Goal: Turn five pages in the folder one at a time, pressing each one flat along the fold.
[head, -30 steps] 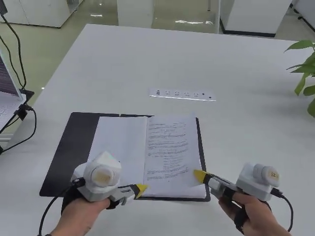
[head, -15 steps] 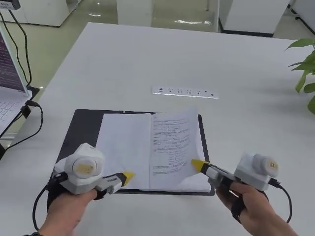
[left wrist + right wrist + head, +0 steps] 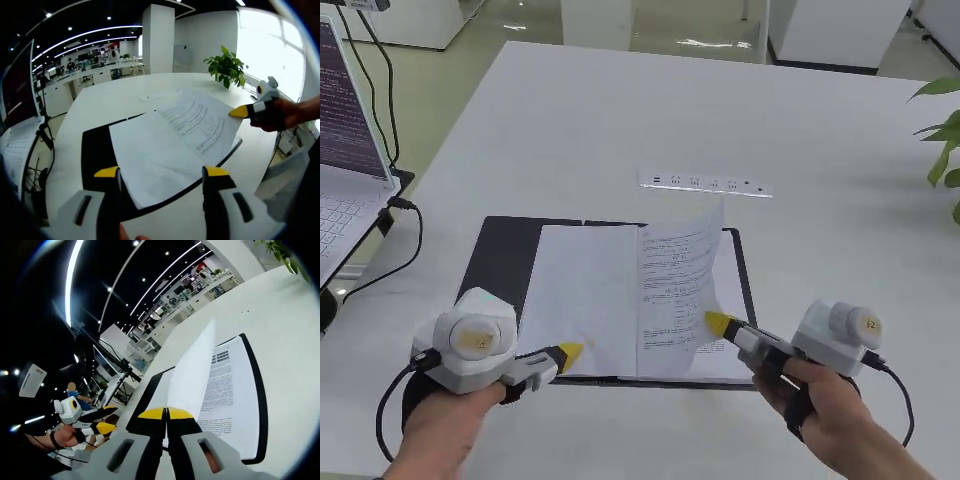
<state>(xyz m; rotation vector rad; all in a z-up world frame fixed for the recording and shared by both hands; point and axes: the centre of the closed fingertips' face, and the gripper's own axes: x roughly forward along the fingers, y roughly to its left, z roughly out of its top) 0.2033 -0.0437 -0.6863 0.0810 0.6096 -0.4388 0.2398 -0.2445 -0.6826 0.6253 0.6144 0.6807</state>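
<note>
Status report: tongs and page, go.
Right tongs shut on page, its outer edge raised off the stack. Left tongs open at folder near edge. Power strip lies beyond folder, apart.

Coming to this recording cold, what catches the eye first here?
A printed page stands curled up off the right half of the open black folder on the white table, pinched at its lower right edge by the shut right gripper. The left gripper hangs open at the near edge of the blank left page.
</note>
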